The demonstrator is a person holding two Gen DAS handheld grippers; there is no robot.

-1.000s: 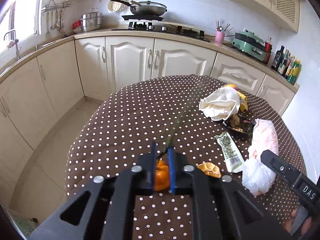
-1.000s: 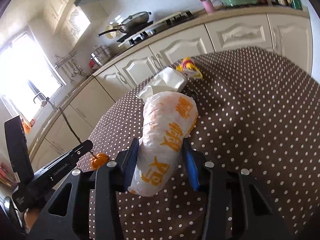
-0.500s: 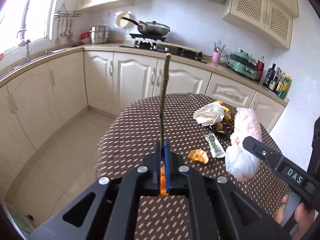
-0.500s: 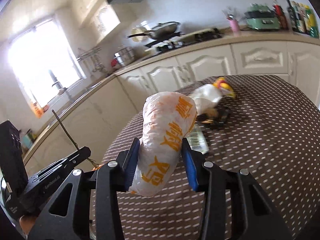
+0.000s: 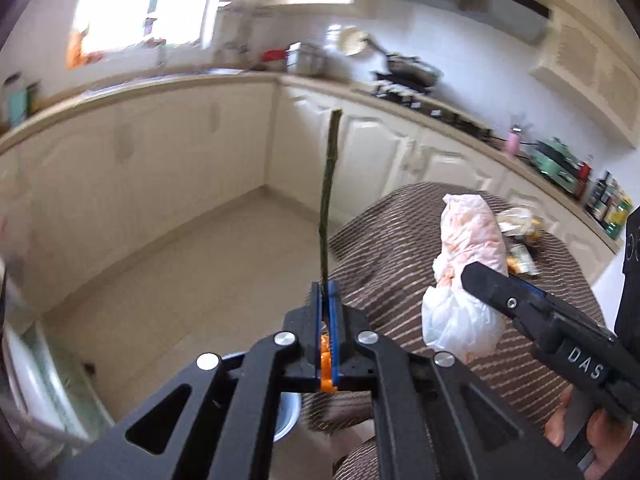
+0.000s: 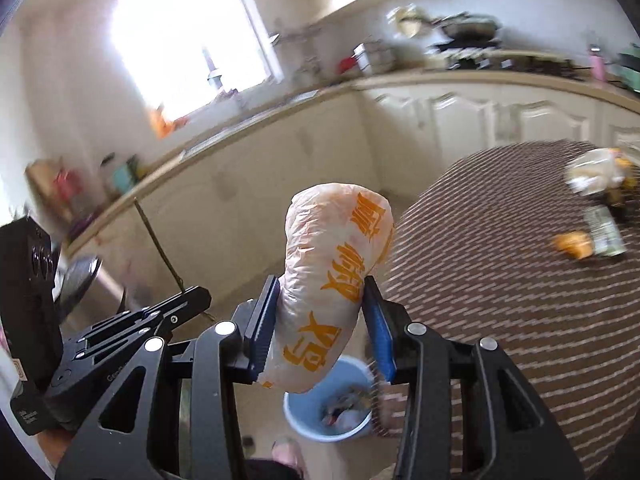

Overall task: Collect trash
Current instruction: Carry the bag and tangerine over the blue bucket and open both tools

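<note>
My left gripper is shut on an orange fruit piece with a long green stem that sticks up past the fingertips; it hangs over the floor left of the table. My right gripper is shut on a white plastic bag with orange print, also seen in the left wrist view. A blue trash bin with rubbish inside stands on the floor just below the bag. More trash stays on the table: an orange peel, a wrapper and a crumpled white bag.
The round table with a brown dotted cloth is to the right. Cream kitchen cabinets run along the walls, with a stove and pan on the counter. A metal bowl-like rim shows under the left gripper. Tiled floor lies between table and cabinets.
Both grippers swung left off the table with their loads, over the floor. The blue bin has come into the right wrist view. The view is motion-blurred.
</note>
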